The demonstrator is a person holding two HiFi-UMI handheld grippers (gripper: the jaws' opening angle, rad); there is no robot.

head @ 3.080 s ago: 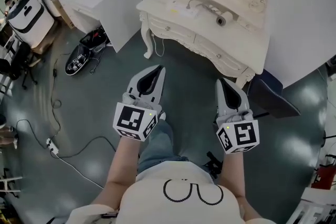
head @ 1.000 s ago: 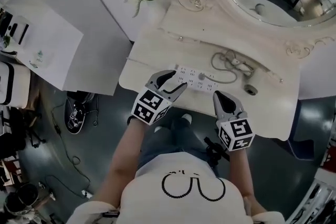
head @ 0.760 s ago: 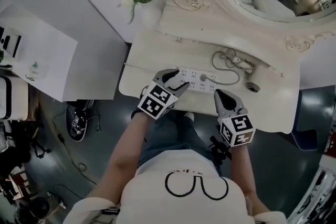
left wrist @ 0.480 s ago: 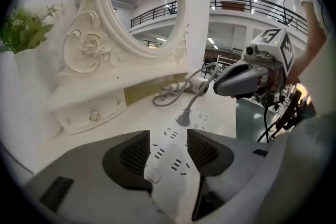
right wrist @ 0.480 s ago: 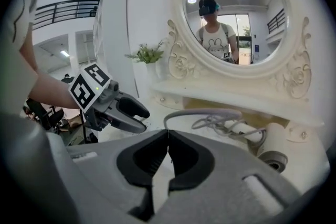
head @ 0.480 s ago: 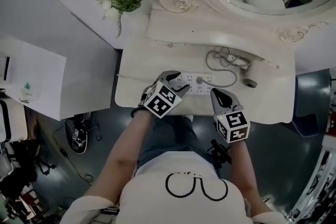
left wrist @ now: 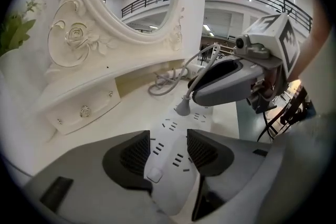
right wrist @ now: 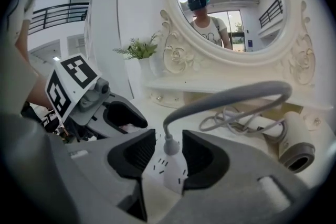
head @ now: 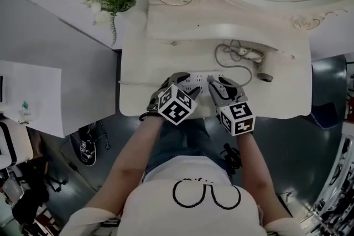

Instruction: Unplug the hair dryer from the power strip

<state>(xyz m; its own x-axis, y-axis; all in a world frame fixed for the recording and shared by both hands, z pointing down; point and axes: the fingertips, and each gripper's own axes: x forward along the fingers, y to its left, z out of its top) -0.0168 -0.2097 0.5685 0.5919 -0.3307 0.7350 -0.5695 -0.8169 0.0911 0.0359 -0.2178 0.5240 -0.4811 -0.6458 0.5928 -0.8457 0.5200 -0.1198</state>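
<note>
The unplugging has not happened yet; the plug (right wrist: 170, 145) sits seated in the power strip (head: 200, 80), which lies along the near edge of the dressing table (head: 138, 94); its grey cord (right wrist: 226, 95) arches up and runs off to the far right, towards the hair dryer (right wrist: 294, 148) lying on the right of the tabletop.

Both tools are in place. The left gripper (left wrist: 168, 150) straddles the left end of the strip with jaws apart, one pad on each side; it looks set to steady the strip, though I cannot tell that it presses yet. The right gripper (right wrist: 169, 157) has its jaws spread around the plug, a small gap showing on either side, so nothing is held.

What is left, by my reading: close on the plug, pull it straight up and out while the strip is held down.
</note>
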